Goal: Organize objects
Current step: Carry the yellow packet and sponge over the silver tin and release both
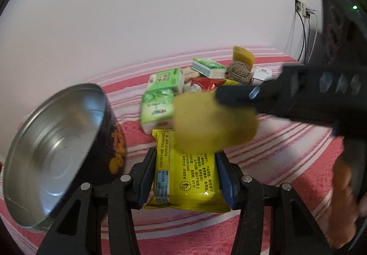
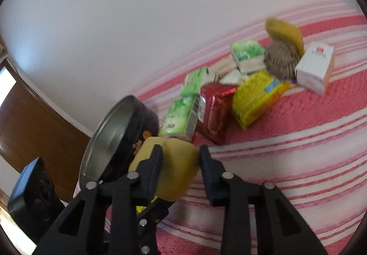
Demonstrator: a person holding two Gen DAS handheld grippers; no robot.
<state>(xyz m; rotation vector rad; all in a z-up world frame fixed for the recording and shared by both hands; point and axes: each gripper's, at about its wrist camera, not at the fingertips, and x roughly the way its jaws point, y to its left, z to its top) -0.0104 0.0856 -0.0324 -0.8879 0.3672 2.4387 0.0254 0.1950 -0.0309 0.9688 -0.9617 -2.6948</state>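
Observation:
My left gripper (image 1: 185, 158) is shut on a yellow snack packet (image 1: 188, 184), its blue pads pressing both long edges. Just above it, my right gripper (image 2: 181, 151) comes in from the right, shut on a yellow sponge (image 2: 179, 170); in the left wrist view the sponge (image 1: 213, 122) is blurred and covers the packet's far end. A dark round tin (image 1: 57, 147) stands tilted at the left, its bare metal inside facing me. In the right wrist view the tin (image 2: 119, 135) is right beside the sponge.
A pile lies further back on the red-and-white striped cloth (image 2: 298, 140): green tissue packs (image 2: 181, 115), a red packet (image 2: 213, 112), another yellow packet (image 2: 257, 96), a twine ball (image 2: 281, 60), a white box (image 2: 315, 67) and a second sponge (image 2: 284, 30). A white wall rises behind.

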